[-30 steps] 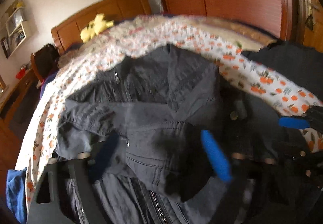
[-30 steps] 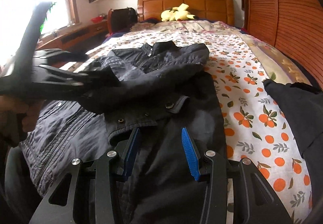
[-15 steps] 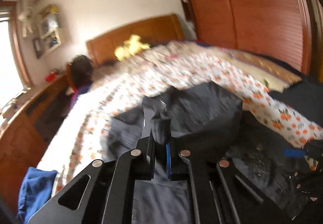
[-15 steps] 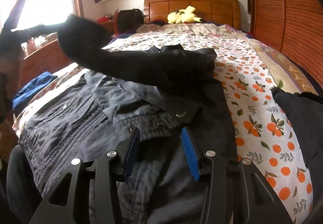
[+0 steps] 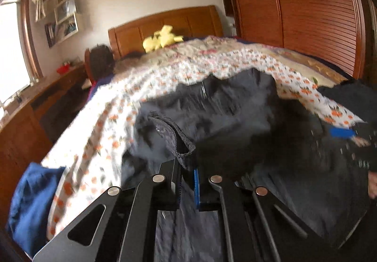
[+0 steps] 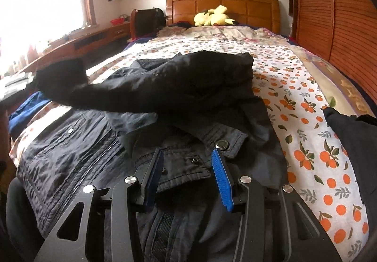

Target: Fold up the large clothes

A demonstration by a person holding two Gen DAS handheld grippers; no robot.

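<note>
Dark jacket [image 6: 99, 155] spread on the bed [image 6: 306, 106], its collar toward the headboard [image 6: 221, 6]. The left gripper [image 5: 187, 176] has its fingers clamped on a cuff edge [image 5: 181, 144] of the jacket, probably the sleeve [image 6: 146, 92] seen lifted across the jacket's chest, though blur leaves this uncertain; the right gripper [image 6: 187, 167] hovers over the jacket's lower front, fingers parted and holding nothing. Folding looks barely begun: the body remains unfolded.
</note>
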